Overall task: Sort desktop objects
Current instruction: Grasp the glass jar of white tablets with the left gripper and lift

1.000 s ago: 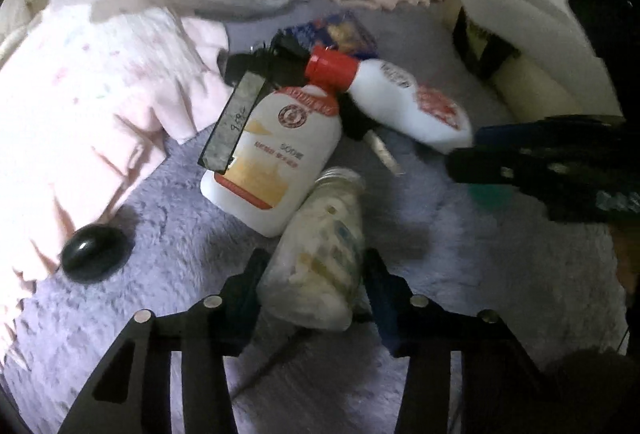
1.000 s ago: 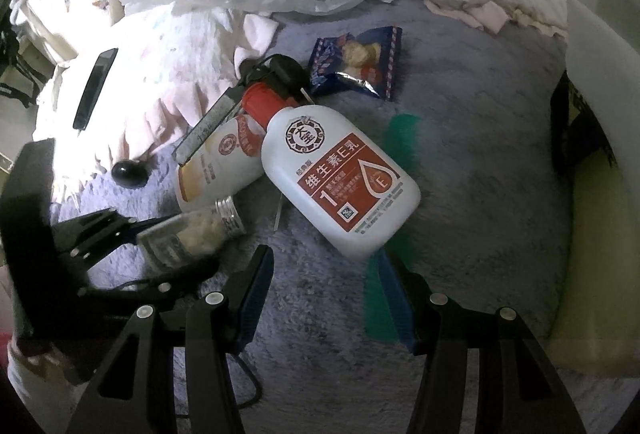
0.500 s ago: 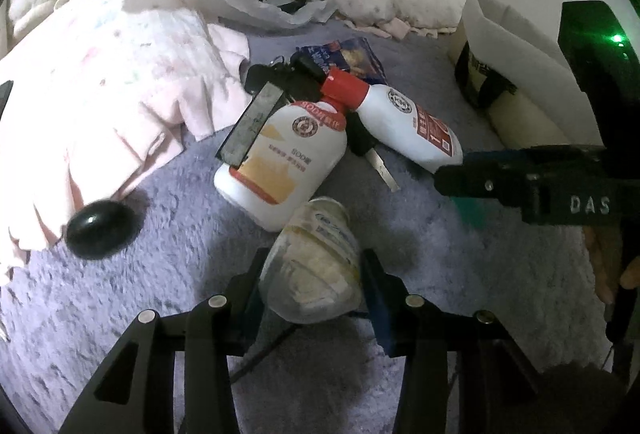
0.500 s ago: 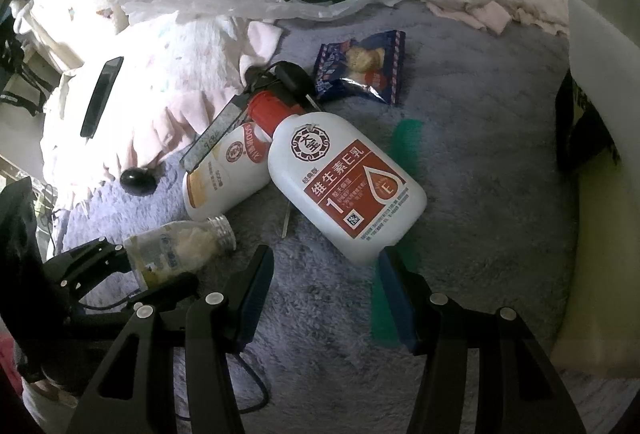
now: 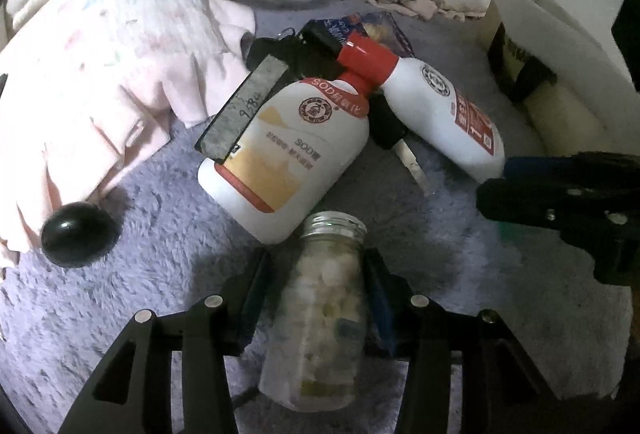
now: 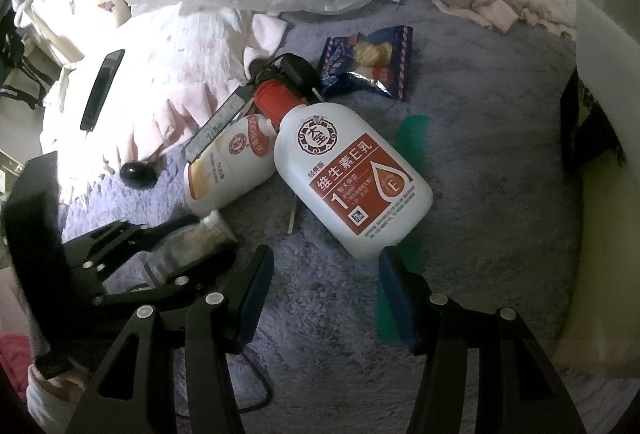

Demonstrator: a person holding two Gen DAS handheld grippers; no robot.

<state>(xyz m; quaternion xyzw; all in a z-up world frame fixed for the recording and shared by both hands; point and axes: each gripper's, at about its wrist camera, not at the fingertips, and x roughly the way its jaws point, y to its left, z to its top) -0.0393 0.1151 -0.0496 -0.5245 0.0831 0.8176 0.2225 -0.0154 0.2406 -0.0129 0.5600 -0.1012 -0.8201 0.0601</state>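
A clear jar with a metal lid and pale lumps inside lies on the purple carpet, lid pointing away, between the fingers of my left gripper. Its jaws are opening; a dark gap shows beside the left pad. Just beyond lie a white SOD bottle and a red-capped white bottle with a red label. My right gripper stands open just short of that bottle's base, with nothing between its fingers. In the right wrist view the left gripper is low on the left, around the jar.
A grey strip leans on the SOD bottle, with black keys behind it. A snack packet and a green comb lie further right. A black oval object, pink cloth and a phone are left.
The left gripper has sunk toward the carpet. The jar has swung from tilted to lid-away between the fingers, and a gap now shows at the left pad. The right gripper has kept still.
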